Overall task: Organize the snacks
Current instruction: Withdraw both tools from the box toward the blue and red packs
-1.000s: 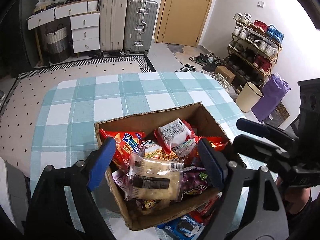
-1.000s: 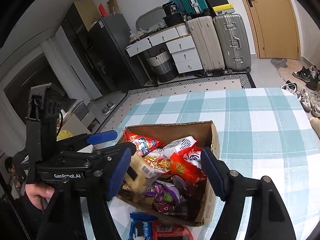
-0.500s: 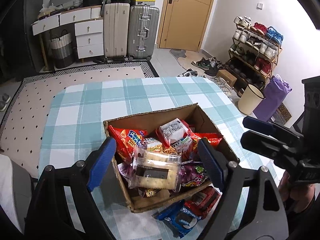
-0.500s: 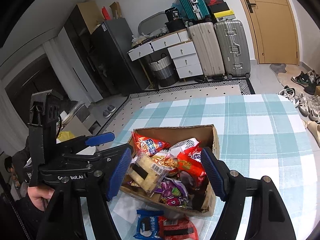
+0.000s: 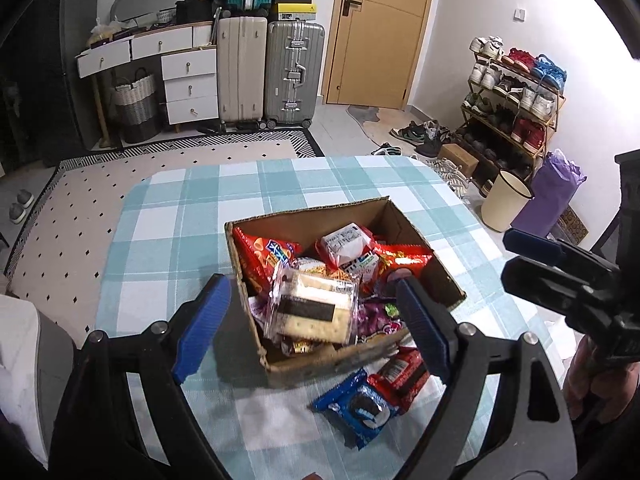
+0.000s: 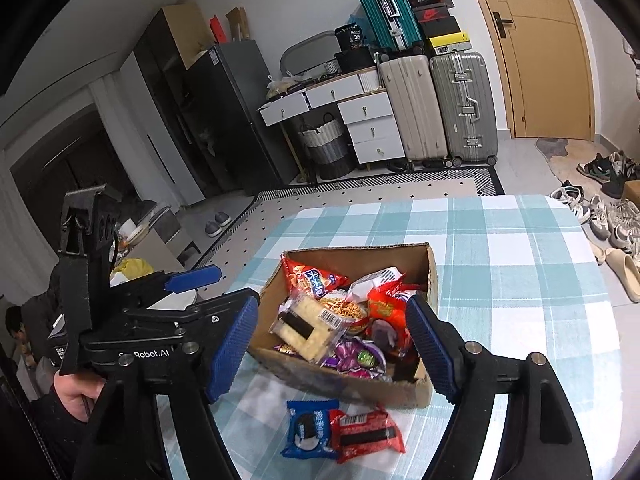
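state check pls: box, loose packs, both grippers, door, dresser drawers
cardboard box: open-topped, heaped with snack packs
cracker pack: sealed, lying on top of the heap
blue cookie pack: sealed, flat on the tablecloth outside the box
red pack: sealed, beside the blue one
left gripper: open, empty
right gripper: open, empty
door: closed
top dresser drawer: pulled out

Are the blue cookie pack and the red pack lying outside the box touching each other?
Touching. In the right wrist view the blue cookie pack and the red pack lie side by side on the tablecloth, edges overlapping with no cloth between them.
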A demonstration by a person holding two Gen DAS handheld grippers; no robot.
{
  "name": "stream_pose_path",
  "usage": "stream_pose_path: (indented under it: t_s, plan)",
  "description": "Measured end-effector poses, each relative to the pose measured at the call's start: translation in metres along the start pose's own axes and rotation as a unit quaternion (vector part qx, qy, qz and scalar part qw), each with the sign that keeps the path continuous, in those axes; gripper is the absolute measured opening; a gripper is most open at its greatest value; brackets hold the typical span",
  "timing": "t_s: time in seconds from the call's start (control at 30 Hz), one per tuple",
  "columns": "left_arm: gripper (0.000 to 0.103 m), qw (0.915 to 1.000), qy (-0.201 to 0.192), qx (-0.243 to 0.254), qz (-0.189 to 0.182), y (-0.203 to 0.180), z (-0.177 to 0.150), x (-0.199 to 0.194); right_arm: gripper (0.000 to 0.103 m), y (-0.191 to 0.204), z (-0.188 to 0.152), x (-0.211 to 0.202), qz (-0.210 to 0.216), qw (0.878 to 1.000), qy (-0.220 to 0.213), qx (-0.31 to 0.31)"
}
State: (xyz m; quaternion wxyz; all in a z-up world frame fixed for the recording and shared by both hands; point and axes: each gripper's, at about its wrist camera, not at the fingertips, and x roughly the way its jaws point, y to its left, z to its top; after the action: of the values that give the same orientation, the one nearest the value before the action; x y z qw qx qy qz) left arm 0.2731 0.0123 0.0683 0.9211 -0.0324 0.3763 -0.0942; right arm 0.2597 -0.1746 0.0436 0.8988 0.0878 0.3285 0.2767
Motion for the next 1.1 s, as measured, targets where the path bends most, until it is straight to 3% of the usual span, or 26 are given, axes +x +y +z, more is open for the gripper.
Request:
stream_pose_path:
  t_s: [0.2, 0.57, 1.1]
  plan:
    - [0.085, 1.0000, -0.005, -0.003, 0.007, -0.005, -0.018, -0.021, 0.084, 0.010, -0.011, -0.018, -0.005, 1.000, -0.007, -0.003]
    - [0.101, 0.9994, -0.022, -0.020, 0.015, -0.004, -0.056, -0.053, 0.089, 0.024, -0.042, -0.050, -0.017, 1.000, -0.021, -0.009]
    - [0.102, 0.9989, -0.006, -0.044, 0.013, -0.004, -0.123, -0.054, 0.099, 0.027, -0.101, -0.067, -0.041, 0.999, -0.014, -0.008]
